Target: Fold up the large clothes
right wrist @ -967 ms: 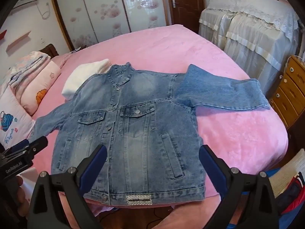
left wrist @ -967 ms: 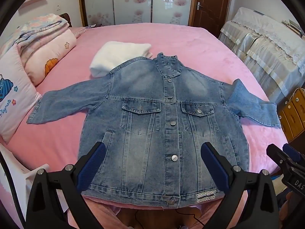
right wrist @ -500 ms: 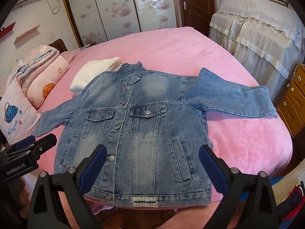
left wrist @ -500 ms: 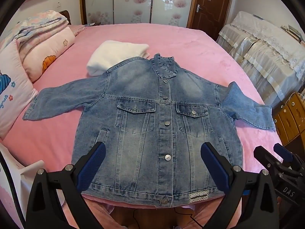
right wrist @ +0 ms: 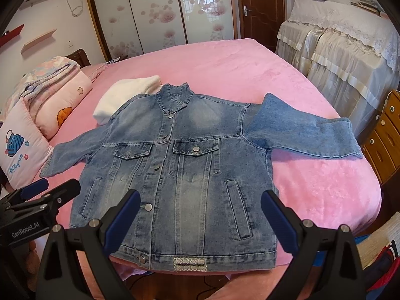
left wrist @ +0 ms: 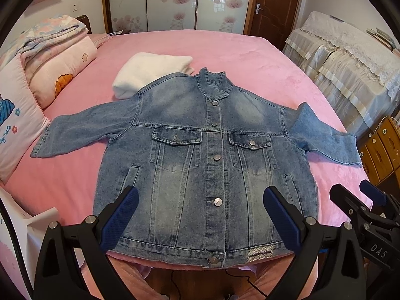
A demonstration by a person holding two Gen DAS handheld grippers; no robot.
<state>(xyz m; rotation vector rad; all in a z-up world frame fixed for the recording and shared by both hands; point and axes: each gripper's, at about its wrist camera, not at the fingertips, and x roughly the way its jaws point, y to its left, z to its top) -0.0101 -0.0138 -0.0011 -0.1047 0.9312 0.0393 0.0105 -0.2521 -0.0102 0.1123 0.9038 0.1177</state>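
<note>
The denim jacket (left wrist: 212, 155) lies buttoned and face up on the pink bed (left wrist: 237, 57), sleeves spread left and right, probably ready for folding, while the left tool (left wrist: 200, 215) and right tool (right wrist: 200, 215) hover spread above its near hem, holding nothing.

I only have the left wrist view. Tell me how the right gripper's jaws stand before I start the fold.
Observer: The right gripper is open, its blue pads wide apart with nothing between them, pointing over the lower front of the denim jacket.
Operator: Report what is off the bed on that side.
Observer: A red and blue striped cloth lies below the near right corner of the pink bed, beside a pale woven piece.
</note>
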